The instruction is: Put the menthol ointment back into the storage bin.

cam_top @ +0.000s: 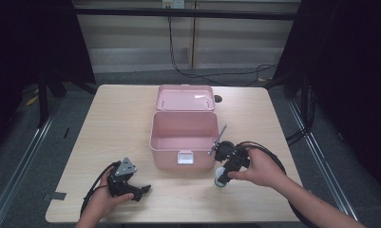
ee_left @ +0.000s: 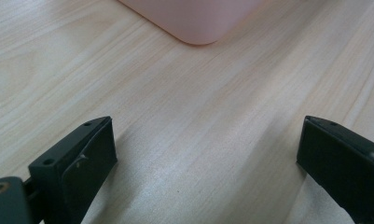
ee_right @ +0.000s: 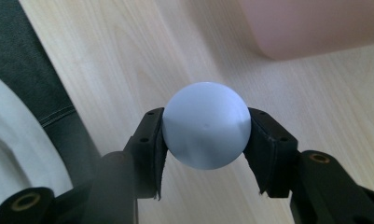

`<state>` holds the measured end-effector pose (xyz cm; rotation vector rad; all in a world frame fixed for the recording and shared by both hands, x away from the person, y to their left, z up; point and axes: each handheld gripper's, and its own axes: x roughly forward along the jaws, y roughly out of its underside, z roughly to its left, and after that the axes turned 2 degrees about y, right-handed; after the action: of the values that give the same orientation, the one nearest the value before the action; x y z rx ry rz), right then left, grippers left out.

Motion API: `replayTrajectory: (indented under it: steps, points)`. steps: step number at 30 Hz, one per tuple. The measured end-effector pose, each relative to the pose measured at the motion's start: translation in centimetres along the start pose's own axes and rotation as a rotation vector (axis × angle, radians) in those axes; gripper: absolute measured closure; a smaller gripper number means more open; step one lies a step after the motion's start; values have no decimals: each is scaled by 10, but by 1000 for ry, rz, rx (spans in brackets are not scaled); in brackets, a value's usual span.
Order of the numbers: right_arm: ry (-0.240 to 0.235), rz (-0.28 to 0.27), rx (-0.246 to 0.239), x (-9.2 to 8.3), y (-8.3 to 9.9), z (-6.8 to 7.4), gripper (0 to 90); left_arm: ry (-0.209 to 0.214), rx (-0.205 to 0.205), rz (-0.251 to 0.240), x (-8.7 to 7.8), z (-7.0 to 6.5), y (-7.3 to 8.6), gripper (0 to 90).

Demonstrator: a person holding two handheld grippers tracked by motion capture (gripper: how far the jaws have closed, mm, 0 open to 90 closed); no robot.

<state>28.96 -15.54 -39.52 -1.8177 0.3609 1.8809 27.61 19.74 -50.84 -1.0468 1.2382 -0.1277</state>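
Note:
A pale blue-white ball (ee_right: pixel 206 125) sits between the two black jaws of my right gripper (ee_right: pixel 206 140), which is shut on it. In the high view that ball (cam_top: pixel 221 176) hangs just over the table, in front of the right corner of the pink box (cam_top: pixel 183 137). The box stands open in the middle of the table, its lid (cam_top: pixel 185 98) folded back. My left gripper (cam_top: pixel 143 190) rests near the table's front left, jaws wide apart with bare wood between them (ee_left: pixel 208 154). A corner of the pink box (ee_left: pixel 194 23) shows ahead of it.
The light wooden table (cam_top: pixel 107 123) has open room on both sides of the box. Black cables (cam_top: pixel 273 159) trail from the right gripper over the table's right side. A dark trouser leg (ee_right: pixel 58 93) shows past the table's front edge.

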Motion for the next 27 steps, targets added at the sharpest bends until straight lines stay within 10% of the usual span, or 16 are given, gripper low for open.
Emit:
replayTrajectory:
  steps: [27]
  points:
    - [-13,-8,74,-99,-26,-14,508,6,7,4,0,0,0,28]
